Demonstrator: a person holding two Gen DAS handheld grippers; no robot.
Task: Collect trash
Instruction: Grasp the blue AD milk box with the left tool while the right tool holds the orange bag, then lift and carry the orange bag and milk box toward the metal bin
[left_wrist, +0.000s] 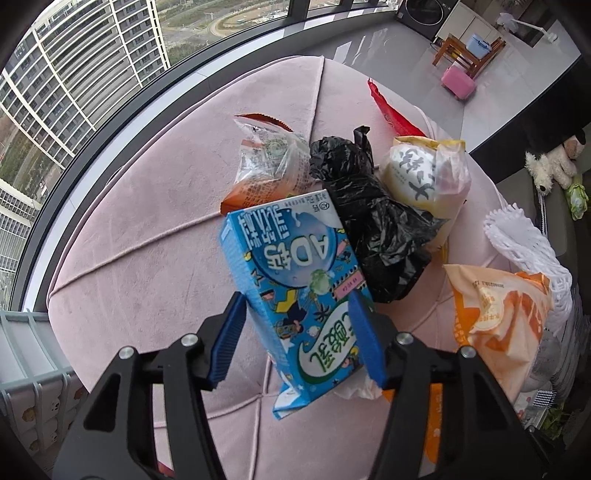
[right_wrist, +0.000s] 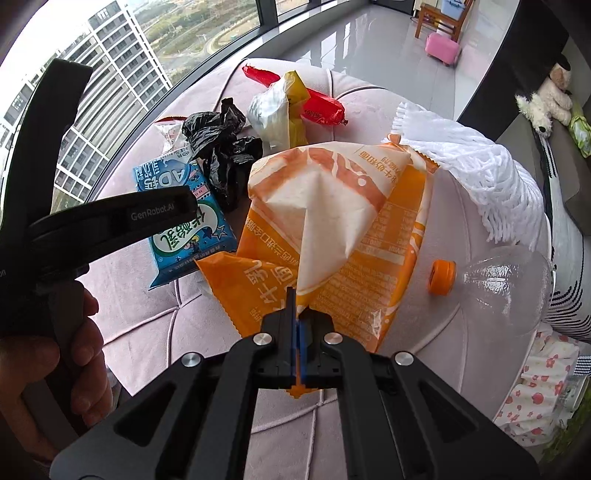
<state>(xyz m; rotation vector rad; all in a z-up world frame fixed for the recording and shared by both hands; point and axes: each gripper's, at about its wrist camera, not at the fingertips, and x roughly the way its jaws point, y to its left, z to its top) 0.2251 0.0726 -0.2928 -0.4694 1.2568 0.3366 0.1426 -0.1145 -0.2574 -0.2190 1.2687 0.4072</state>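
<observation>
Carton (left_wrist: 295, 291), left view: blue milk box between the left gripper (left_wrist: 295, 339) jaws, pads at both sides, lifted off the pink ottoman (left_wrist: 147, 221) for collection. Right view: right gripper (right_wrist: 297, 332) jaws pinch the orange wrapper (right_wrist: 332, 229) edge, near centre.

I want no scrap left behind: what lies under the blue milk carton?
Under the blue milk carton a bit of white wrapper pokes out on the pink cushion. The carton hides the rest.

My right claw (right_wrist: 297, 317) is clamped on the orange bread wrapper (right_wrist: 325, 236) over the pink pouf (right_wrist: 147, 325), w/ blue milk carton (right_wrist: 184, 225) & clear bottle (right_wrist: 506, 284) beside it.
</observation>
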